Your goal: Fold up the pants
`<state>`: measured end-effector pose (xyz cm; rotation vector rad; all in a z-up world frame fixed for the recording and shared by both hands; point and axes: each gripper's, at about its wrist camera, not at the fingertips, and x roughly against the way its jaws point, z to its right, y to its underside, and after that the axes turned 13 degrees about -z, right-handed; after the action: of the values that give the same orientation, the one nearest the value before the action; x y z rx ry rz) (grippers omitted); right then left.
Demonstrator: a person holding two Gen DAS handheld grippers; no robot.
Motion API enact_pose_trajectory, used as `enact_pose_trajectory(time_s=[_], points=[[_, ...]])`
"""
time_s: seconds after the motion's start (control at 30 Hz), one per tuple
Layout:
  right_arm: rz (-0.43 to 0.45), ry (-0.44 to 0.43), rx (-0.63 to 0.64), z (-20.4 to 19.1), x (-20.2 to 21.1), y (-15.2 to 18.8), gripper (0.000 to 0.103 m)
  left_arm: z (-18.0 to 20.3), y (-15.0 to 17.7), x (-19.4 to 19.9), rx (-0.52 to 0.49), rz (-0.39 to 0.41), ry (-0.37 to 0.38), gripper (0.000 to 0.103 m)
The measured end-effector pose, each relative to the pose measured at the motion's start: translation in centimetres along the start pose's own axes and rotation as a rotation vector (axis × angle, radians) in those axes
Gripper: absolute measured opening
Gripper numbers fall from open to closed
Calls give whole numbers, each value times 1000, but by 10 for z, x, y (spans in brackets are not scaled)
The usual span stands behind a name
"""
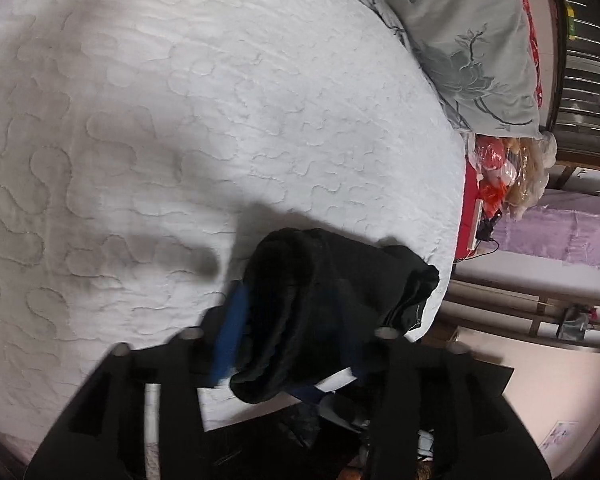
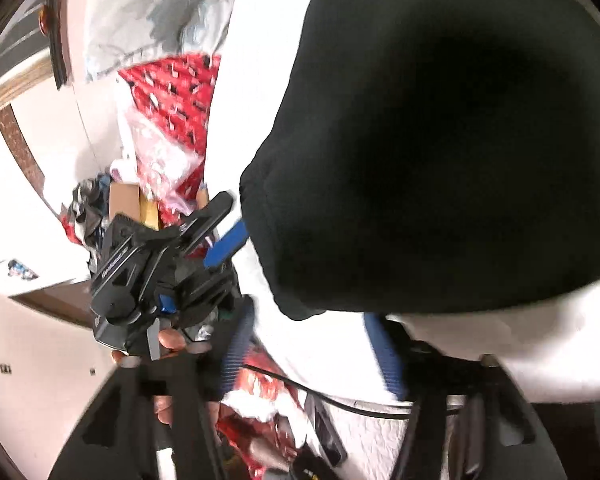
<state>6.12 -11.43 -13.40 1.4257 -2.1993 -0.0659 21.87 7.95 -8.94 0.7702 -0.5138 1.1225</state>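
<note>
Pants [image 1: 320, 304] sit bunched in a black heap at the quilted bed's [image 1: 180, 120] near corner, probably for an easy grab, with the left gripper [image 1: 284, 312] spread loosely around a fold and the right gripper [image 2: 312, 344] spread below the heap, pinching nothing.

Black pants [image 1: 324, 292], bunched in a rumpled heap at the white quilted bed's [image 1: 180, 120] edge.

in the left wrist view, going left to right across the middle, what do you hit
white quilted bedspread → grey floral pillow → crinkly plastic bags → purple fabric-covered box. The black pants lie lower down, between the left tongs.
</note>
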Motion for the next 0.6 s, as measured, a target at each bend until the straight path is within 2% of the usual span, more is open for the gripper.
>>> enact_pose_trajectory(time_s=[0.1,0.2,0.23,0.3,0.33,0.4,0.43,0.57,0.6], points=[[-9,-5,-33,8,-12,4,64,3,-1,-3,-31,-6,-33,47],[41,-19,-45,8,-20,5,64,9,-5,-11,-55,-35,-86,47],[50,-1,-28,4,-22,4,64,10,-9,-14,-53,-43,-105,47],[41,88,54,-13,-25,7,64,11,-13,-16,-51,-55,-101,47],[27,167,144,-21,-24,15,64,10,-14,-16,-47,-60,-92,47],[33,394,427,-49,-29,35,64,7,-18,-15,-35,-76,-63,47],[61,499,571,-60,-32,49,64,7,-19,-15,-32,-81,-57,47],[211,843,1012,-78,-50,91,64,3,-19,-14,-39,-104,-39,47],[234,905,1094,-79,-56,98,62,3,-19,-14,-42,-107,-38,47]])
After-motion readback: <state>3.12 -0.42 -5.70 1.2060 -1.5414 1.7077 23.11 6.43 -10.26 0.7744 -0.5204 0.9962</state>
